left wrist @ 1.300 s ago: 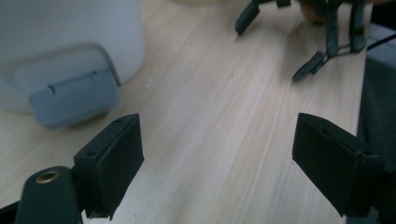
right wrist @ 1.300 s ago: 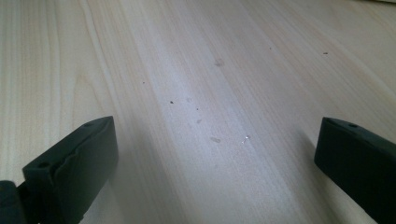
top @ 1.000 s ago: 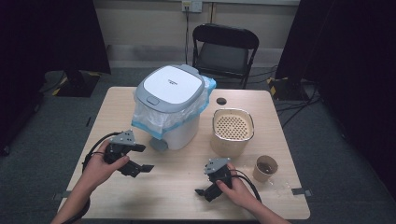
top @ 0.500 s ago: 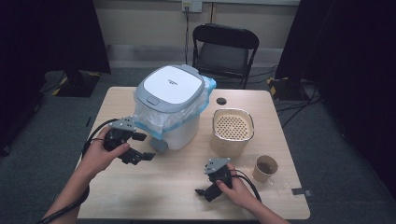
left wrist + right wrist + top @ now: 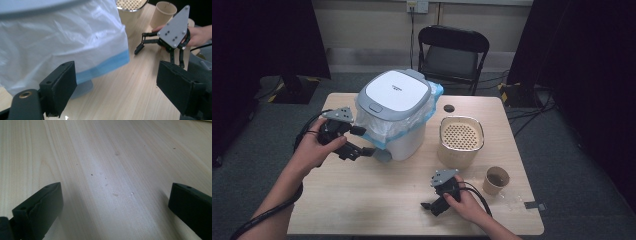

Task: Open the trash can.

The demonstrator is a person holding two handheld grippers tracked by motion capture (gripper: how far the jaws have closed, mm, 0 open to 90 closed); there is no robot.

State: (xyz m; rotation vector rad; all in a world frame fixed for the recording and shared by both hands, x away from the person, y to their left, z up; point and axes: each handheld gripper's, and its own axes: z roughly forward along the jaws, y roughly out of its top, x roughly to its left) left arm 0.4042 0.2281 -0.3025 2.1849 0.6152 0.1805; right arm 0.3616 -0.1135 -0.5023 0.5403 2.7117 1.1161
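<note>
One bin (image 5: 398,112), one strainer (image 5: 461,140), one cup (image 5: 496,180), two hand-held grippers (image 5: 354,142) (image 5: 434,200).

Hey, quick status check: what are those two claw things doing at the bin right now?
Left gripper open at the bin bag. Right gripper open, resting on table. Nothing between.

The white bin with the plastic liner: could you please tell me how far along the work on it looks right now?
Done: the bin stands lid shut, its liner draped over the rim. In hand: the left gripper, jaws open, is at the liner's hanging blue-edged skirt without gripping it. Left: closing on the liner and whatever follows. The right gripper rests open on the table, idle.
</note>
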